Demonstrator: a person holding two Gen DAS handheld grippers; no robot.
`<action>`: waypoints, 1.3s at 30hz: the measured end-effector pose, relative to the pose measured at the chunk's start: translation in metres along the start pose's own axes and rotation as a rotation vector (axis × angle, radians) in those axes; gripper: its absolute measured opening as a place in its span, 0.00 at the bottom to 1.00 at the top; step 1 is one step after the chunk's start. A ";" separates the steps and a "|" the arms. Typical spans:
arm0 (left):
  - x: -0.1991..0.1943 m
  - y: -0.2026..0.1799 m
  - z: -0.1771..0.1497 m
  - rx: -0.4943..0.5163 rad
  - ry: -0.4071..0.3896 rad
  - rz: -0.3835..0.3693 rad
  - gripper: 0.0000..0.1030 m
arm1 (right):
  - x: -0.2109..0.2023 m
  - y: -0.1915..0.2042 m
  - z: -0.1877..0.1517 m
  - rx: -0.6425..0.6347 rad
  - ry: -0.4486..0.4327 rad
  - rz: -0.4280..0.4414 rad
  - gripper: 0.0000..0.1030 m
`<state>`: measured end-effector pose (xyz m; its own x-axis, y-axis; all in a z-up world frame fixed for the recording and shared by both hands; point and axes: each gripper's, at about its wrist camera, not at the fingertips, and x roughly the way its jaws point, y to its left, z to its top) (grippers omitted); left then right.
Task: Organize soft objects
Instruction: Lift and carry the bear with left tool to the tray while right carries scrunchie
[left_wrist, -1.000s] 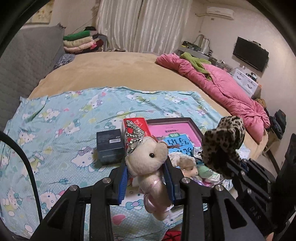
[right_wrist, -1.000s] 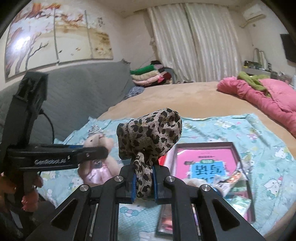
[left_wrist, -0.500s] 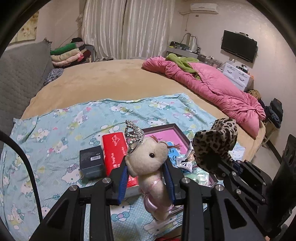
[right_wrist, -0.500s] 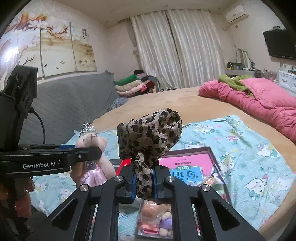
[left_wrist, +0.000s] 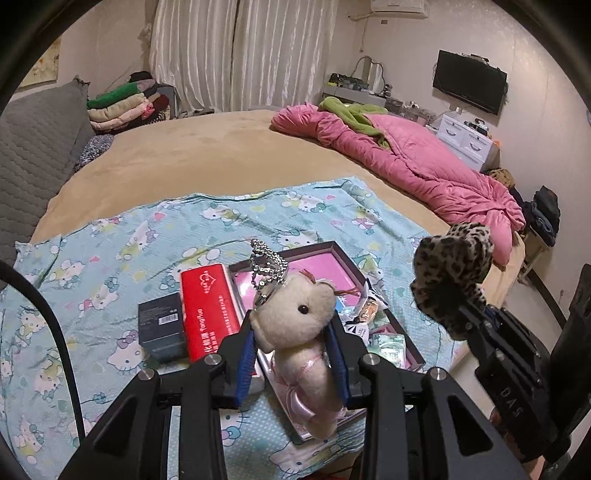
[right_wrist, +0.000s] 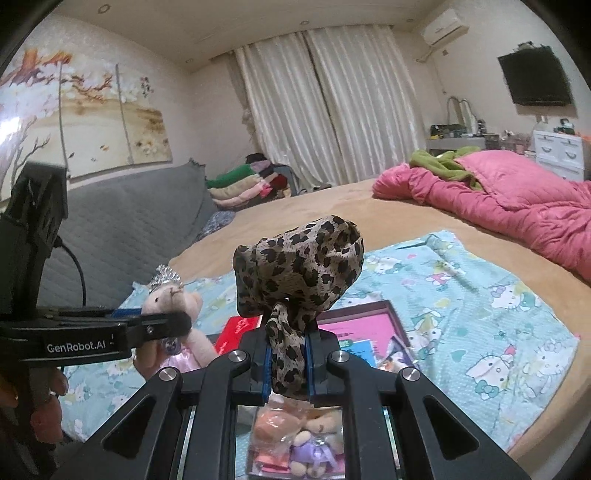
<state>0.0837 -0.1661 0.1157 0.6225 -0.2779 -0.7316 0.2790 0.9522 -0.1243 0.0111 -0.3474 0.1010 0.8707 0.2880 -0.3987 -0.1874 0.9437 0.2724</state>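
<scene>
My left gripper is shut on a cream plush bear in a pink dress, with a small silver crown at its head. The bear hangs above the bed. My right gripper is shut on a leopard-print fabric piece, pinched by its narrow tail. In the left wrist view the leopard-print piece is at the right, beside the bear. In the right wrist view the bear is at the left, clamped in the left gripper.
On the blue cartoon-cat sheet lie a red box, a small black box and an open dark tray with pink books and packets. A bag of small plush toys lies below. A pink quilt covers the bed's right side.
Both grippers have moved across the bed with their loads, so the boxes and tray slid left and down in view. The grips on the bear and the leopard-print piece are unchanged.
</scene>
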 end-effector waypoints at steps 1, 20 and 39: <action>0.003 -0.002 0.000 0.001 0.006 -0.006 0.34 | -0.001 -0.004 0.000 0.008 -0.003 -0.009 0.13; 0.091 -0.029 -0.008 0.013 0.124 -0.058 0.34 | 0.014 -0.062 -0.021 0.086 0.050 -0.105 0.13; 0.147 -0.025 -0.017 0.024 0.184 0.018 0.35 | 0.050 -0.085 -0.047 0.064 0.149 -0.165 0.13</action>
<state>0.1554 -0.2280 -0.0003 0.4837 -0.2313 -0.8441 0.2879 0.9528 -0.0961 0.0492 -0.4053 0.0171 0.8096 0.1562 -0.5659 -0.0149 0.9691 0.2461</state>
